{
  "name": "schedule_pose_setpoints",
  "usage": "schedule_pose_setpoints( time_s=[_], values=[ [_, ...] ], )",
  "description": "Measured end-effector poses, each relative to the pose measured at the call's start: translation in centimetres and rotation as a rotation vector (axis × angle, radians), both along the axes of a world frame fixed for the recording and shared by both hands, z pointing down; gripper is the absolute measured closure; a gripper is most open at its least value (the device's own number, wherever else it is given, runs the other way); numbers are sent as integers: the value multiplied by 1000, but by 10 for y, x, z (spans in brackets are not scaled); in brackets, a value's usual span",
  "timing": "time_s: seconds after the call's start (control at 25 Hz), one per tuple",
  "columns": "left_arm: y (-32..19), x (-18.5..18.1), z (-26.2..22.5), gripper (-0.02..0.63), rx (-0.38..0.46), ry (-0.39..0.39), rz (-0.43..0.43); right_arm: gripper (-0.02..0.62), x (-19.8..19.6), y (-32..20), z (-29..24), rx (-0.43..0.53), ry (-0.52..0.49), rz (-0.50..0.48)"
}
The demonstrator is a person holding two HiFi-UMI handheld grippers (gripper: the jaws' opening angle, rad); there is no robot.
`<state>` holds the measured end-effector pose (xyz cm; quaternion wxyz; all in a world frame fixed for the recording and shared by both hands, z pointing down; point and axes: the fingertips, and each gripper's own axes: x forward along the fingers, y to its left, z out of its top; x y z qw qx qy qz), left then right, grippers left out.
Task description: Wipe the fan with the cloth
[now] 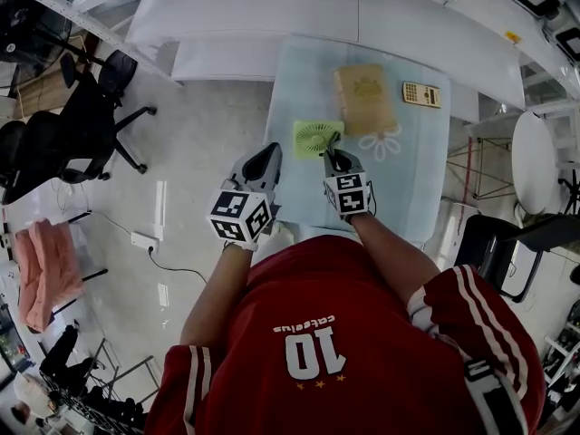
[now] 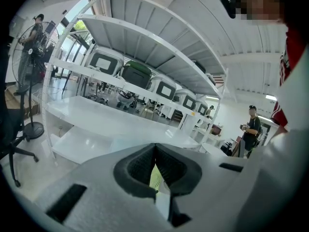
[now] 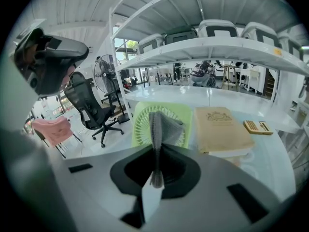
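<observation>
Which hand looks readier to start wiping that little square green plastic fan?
The right. The right gripper is shut on the grey cloth, which hangs just in front of the square green plastic fan. The left gripper holds nothing and sits off to the fan's left.

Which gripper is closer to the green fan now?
Right. The right gripper, holding the grey cloth, sits at the fan's near right corner; the left gripper is off its left side, a gap apart.

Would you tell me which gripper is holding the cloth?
The right gripper: grey cloth is pinched in its jaws by the green fan; the left gripper holds nothing.
</observation>
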<state>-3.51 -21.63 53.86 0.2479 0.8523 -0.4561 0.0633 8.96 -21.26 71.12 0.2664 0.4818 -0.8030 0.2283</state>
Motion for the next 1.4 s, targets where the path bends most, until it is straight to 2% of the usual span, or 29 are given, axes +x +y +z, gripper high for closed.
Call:
schedule_pose_setpoints(
  time_s=[0.64, 1.4],
  values=[
    [6, -24, 13, 603, -31, -3, -65, 575, -18, -1, 0, -4, -6, -37],
    [22, -67, 24, 603, -55, -19, -161, 575, -57, 0, 2, -12, -18, -113]
  ],
)
